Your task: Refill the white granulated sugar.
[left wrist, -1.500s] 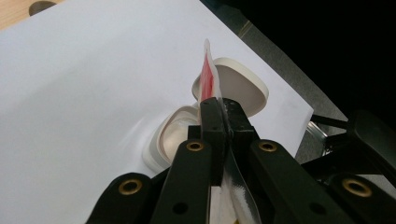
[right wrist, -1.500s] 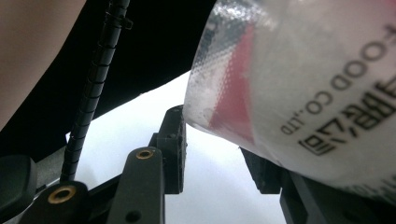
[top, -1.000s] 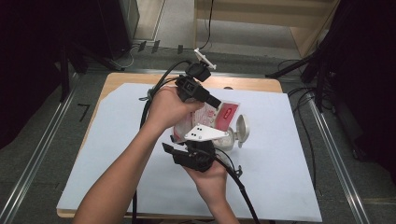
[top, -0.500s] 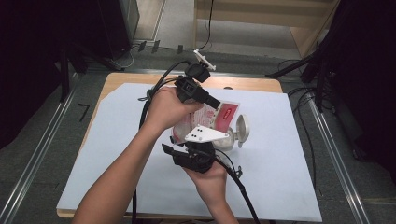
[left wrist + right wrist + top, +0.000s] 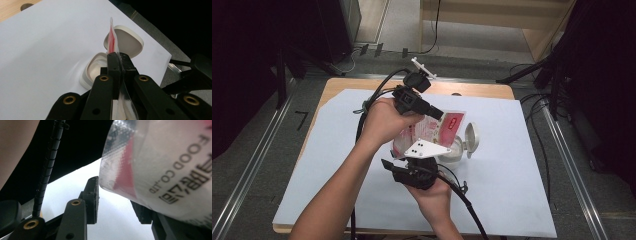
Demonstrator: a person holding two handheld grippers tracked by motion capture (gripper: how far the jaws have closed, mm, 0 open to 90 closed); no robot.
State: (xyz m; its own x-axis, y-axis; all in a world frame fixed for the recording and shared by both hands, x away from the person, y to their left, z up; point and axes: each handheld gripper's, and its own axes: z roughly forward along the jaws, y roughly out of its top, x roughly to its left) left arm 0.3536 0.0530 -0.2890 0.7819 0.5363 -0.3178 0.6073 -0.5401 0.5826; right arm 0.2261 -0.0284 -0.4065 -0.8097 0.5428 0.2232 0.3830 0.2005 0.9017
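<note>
1. Hardly anything has changed over the last second: both hands have kept their places above the white paper [image 5: 512, 175], and the pouch [image 5: 447, 125] hangs where it was, tilted over the open tub [image 5: 453, 154].
2. Left gripper [image 5: 119, 58]: its jaws are squeezed together on the pouch's thin sealed edge. In the left gripper view the film runs up out of the pinch as a narrow red-and-white strip, edge-on.
3. Right gripper [image 5: 116, 197]: its jaws stand partway apart, about as they were, under the pouch's lower end. In the right gripper view one pad [image 5: 93, 195] sits just beside the pouch's corner. The other jaw is mostly behind the bulging film, so I cannot tell whether it presses.
4. What that means, as I judge it: this is a steady hold rather than a move. The pouch is poised over the tub with its lid [image 5: 472, 140] flipped back, which suits tearing or tipping, but neither has visibly begun.
5. Hidden or unclear:
   - From above, the grey plate [image 5: 422, 148] and the hand cover the right gripper's jaw tips and the pouch's lower end.
   - Whether the pouch is already open cannot be told.
   - The tub's inside looks pale and bare in the left gripper view, though the jaws cut off its near rim.
   - The pouch's print is cropped; "FOOD CO." is readable, the rest is not.
</note>
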